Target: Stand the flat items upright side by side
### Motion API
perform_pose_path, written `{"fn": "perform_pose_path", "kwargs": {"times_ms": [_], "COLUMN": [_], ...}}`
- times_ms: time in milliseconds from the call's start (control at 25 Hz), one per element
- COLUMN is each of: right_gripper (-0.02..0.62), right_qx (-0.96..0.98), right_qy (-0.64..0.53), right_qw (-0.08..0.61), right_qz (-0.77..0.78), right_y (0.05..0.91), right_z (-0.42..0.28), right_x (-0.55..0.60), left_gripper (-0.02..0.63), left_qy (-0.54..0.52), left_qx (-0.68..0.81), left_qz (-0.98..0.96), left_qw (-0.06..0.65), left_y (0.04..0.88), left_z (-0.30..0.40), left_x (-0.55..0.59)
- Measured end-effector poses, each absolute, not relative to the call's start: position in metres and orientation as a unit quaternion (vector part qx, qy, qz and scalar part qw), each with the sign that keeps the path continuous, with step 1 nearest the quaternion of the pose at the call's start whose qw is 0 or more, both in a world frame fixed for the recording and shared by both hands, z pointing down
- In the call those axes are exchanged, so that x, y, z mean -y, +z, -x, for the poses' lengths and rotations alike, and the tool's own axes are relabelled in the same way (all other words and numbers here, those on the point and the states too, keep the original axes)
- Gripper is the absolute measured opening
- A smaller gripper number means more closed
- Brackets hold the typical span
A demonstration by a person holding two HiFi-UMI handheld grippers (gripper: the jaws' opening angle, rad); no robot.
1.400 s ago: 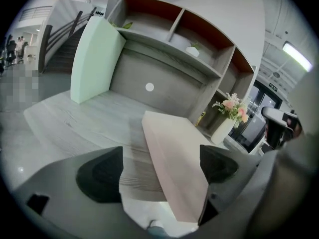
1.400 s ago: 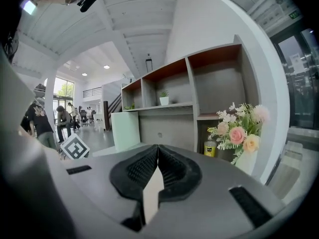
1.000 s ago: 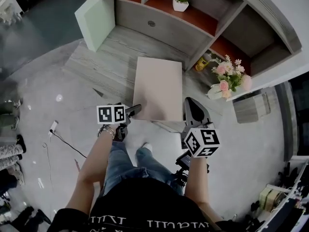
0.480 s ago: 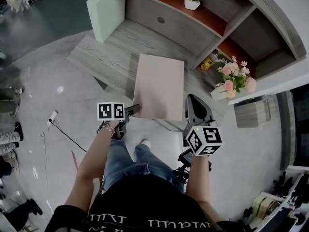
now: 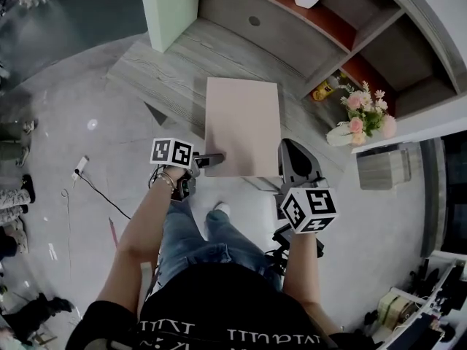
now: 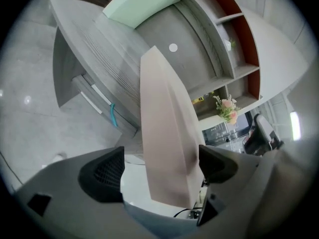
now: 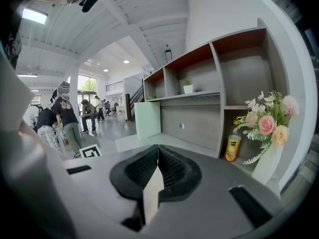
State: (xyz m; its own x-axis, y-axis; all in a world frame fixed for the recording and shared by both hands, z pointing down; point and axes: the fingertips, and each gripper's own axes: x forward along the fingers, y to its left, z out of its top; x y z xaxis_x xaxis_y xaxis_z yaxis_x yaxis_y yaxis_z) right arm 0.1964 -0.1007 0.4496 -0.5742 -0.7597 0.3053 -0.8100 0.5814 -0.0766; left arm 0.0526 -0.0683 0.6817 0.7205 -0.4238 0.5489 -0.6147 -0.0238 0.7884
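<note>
Your right gripper (image 7: 157, 169) is clenched on the thin edge of the pale pink flat board (image 5: 243, 122), as only its own view shows. Your left gripper (image 6: 160, 169) straddles the board's corner, jaws wide and released. The head view shows the board held above the grey wooden ledge (image 5: 168, 79).

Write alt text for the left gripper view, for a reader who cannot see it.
A pale beige flat panel stands edge-on between the left claw's open jaws, a gap showing at one pad. Beyond are a grey wood-grain ledge, a mint-green panel standing on it, and shelves with pink flowers.
</note>
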Motion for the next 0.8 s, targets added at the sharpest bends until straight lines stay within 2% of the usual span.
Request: {"fn": "perform_pose_path", "kwargs": {"times_ms": [160, 280, 320, 520, 800], "right_gripper": [0.015, 0.015, 0.015, 0.015, 0.015], "right_qx": [0.882, 0.882, 0.881, 0.878, 0.880], "right_qy": [0.100, 0.092, 0.089, 0.087, 0.082], "right_qw": [0.126, 0.131, 0.134, 0.114, 0.089], "right_qz": [-0.444, -0.444, -0.445, -0.456, -0.459], "right_y": [0.449, 0.448, 0.447, 0.434, 0.418], "right_z": [-0.196, -0.197, -0.199, -0.212, -0.217], "right_x": [0.096, 0.095, 0.095, 0.103, 0.112], "left_gripper": [0.443, 0.354, 0.347, 0.339, 0.339], "left_qy": [0.028, -0.004, -0.005, 0.031, 0.123], "left_qx": [0.325, 0.289, 0.287, 0.300, 0.328], "left_qz": [-0.706, -0.691, -0.687, -0.679, -0.686], "left_qw": [0.628, 0.662, 0.667, 0.670, 0.637], "left_y": [0.684, 0.681, 0.680, 0.670, 0.636], "left_z": [-0.065, -0.071, -0.071, -0.066, -0.046], "left_x": [0.076, 0.074, 0.074, 0.074, 0.088]}}
